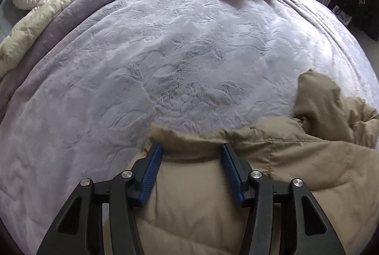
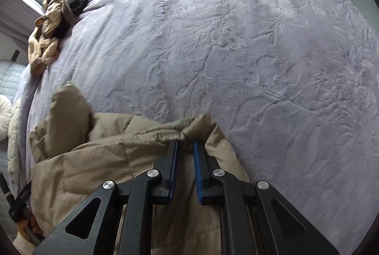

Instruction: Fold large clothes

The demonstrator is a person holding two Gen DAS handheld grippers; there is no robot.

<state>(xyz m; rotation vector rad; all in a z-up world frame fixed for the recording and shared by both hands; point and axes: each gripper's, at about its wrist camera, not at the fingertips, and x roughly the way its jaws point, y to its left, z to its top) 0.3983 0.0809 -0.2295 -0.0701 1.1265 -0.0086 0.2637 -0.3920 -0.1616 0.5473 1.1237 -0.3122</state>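
I am holding both grippers over the near edge of the tan quilted puffer jacket (image 1: 236, 184), which is lying on the pale lilac embossed plush bedspread (image 1: 165, 53) at the edge of the bed closest to me.

Left side: my left gripper (image 1: 191, 148) is pointing steeply down with its blue-padded fingers (image 1: 151, 172) standing moderately apart. They are straddling a raised ridge of the jacket's edge; fabric is lying between them, but I am not seeing the pads press it, so I am judging this side ungripped.

Centre: the jacket's long edge is running left to right between my two grippers, so both sets of fingers are sitting on the same hem line. A loose flap of the jacket (image 1: 319, 98), probably a sleeve or hood, is rising beyond that line, nearer the right gripper than the left.

Right side: my right gripper (image 2: 185, 144) is standing narrow, and its fingers (image 2: 201, 172) are pinching a bunched corner of the jacket at their tips.

The open bedspread is lying straight ahead of both grippers, and this is the direction any fold or spread would be travelling. In my judgement, the left fingers need to be closing on the ridge first.
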